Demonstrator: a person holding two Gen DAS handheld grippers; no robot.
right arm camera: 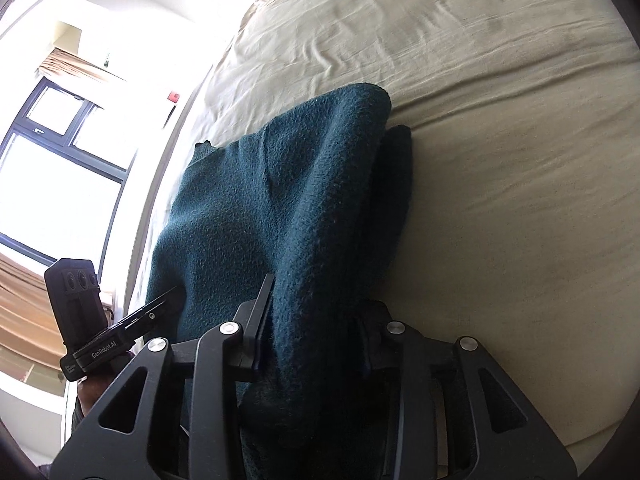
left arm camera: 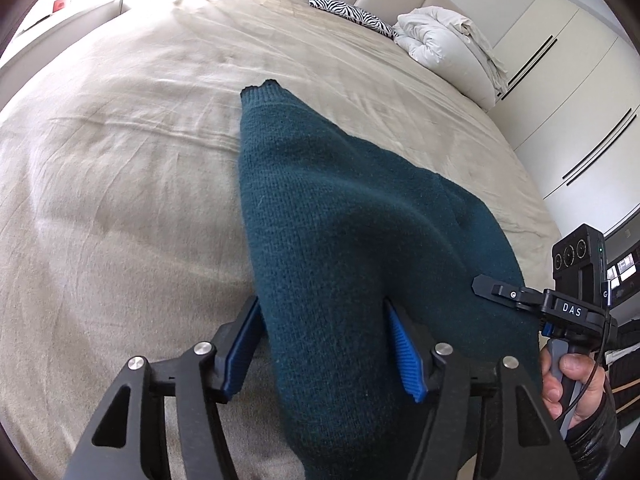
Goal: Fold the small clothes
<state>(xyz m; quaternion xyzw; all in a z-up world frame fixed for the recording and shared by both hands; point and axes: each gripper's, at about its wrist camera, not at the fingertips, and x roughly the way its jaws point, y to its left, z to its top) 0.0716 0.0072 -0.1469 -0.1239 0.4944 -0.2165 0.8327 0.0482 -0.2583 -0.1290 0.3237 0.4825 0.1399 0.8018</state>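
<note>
A dark teal knitted sweater (left arm camera: pixel 344 220) lies partly on the beige bed sheet (left arm camera: pixel 120 160), its cuffed end pointing away. My left gripper (left arm camera: pixel 324 344) has its blue-padded jaws spread wide, with a thick fold of the sweater running between them. My right gripper (right arm camera: pixel 312 320) holds a bunched fold of the same sweater (right arm camera: pixel 288 184) between its jaws; its right finger is hidden by cloth. The right gripper also shows at the right edge of the left wrist view (left arm camera: pixel 492 286), and the left gripper in the right wrist view (right arm camera: pixel 168 296).
A zebra-print pillow (left arm camera: pixel 348 12) and a rolled white duvet (left arm camera: pixel 444 40) lie at the head of the bed by a padded headboard. White wardrobe doors (left arm camera: pixel 576 112) stand on the right. A large window (right arm camera: pixel 60 184) is beyond the bed's far edge.
</note>
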